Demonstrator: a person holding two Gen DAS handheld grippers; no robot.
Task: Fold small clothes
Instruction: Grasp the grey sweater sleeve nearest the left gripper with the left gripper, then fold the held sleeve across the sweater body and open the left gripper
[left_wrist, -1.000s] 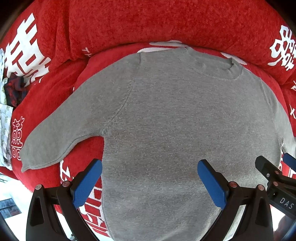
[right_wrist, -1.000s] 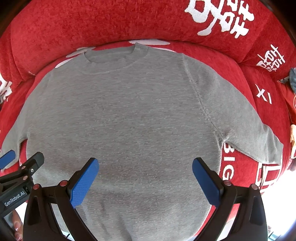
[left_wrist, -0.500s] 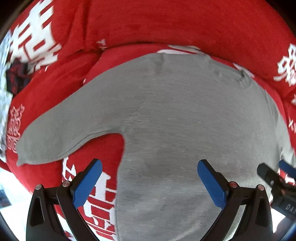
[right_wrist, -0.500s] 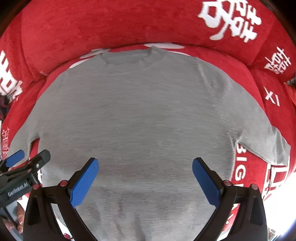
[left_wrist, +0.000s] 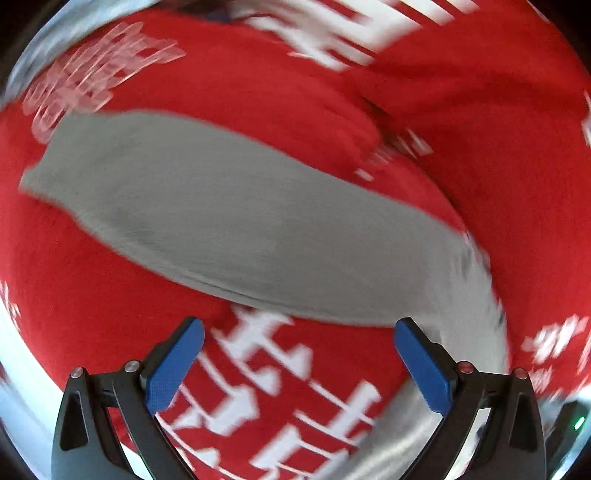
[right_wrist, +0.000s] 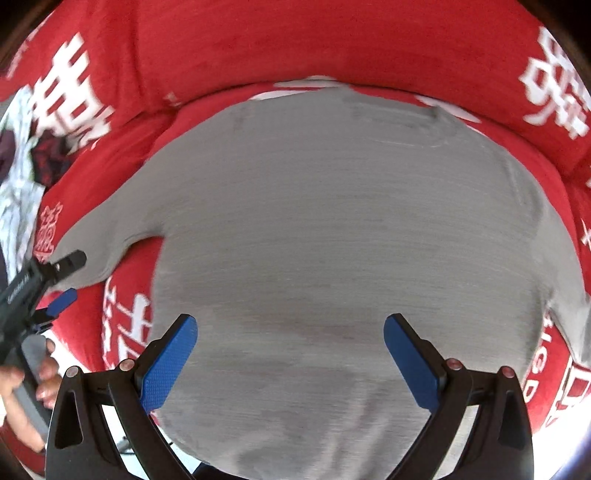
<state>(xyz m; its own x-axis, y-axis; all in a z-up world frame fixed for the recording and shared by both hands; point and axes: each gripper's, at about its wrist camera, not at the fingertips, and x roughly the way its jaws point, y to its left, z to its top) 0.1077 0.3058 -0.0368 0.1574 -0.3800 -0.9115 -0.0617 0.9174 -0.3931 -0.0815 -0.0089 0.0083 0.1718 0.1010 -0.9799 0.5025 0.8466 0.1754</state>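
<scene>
A grey long-sleeved sweater (right_wrist: 332, 236) lies flat, collar away from me, on a red sofa seat. My right gripper (right_wrist: 290, 354) is open and empty above the sweater's lower body. My left gripper (left_wrist: 299, 363) is open and empty, hovering just short of the sweater's left sleeve (left_wrist: 207, 214), which stretches across its blurred view. The left gripper also shows in the right wrist view (right_wrist: 62, 280), beside the sleeve's cuff end.
The red sofa cover (right_wrist: 295, 48) with white characters forms the seat and backrest. A pile of patterned clothes (right_wrist: 22, 155) lies at the far left. The seat's front edge runs near the bottom of both views.
My left gripper has swung left, from the sweater's body to its left sleeve. My right gripper has also shifted left over the sweater body. Both stay open.
</scene>
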